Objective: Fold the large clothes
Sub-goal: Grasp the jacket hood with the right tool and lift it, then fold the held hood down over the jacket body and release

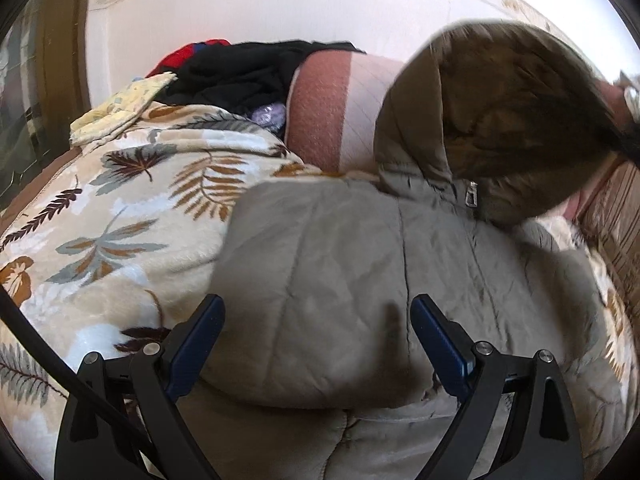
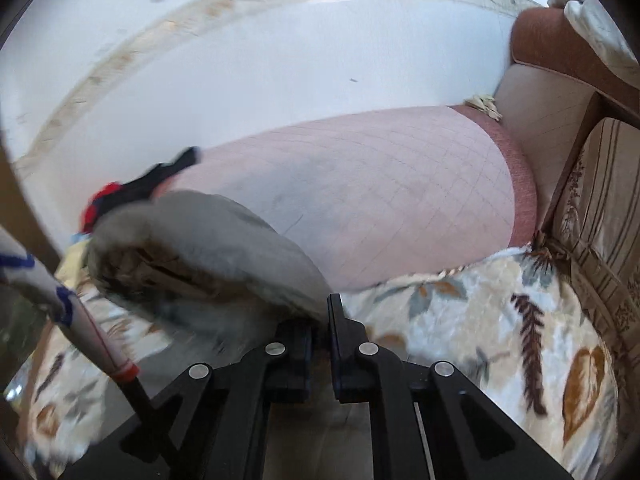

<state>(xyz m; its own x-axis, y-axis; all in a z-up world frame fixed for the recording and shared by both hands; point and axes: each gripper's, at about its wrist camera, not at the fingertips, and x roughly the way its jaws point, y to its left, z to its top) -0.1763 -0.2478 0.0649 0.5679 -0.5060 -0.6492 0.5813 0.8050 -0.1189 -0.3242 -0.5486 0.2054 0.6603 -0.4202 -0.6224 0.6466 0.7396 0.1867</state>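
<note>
A grey-beige quilted jacket [image 1: 340, 264] lies on a leaf-patterned blanket [image 1: 132, 208]. Its hood [image 1: 500, 120], with a brown lining, is lifted up at the right. My left gripper [image 1: 318, 308] is open just above the jacket's body, empty. My right gripper [image 2: 322, 308] is shut on the edge of the jacket's hood [image 2: 208, 252] and holds it raised over the blanket [image 2: 500, 312]; the hood is blurred.
A pink bed headboard [image 2: 380, 196] stands behind the blanket. A pile of black and red clothes [image 1: 240, 72] and a yellow cloth [image 1: 128, 108] lie at the back left. A striped sofa side [image 2: 600, 208] is at the right.
</note>
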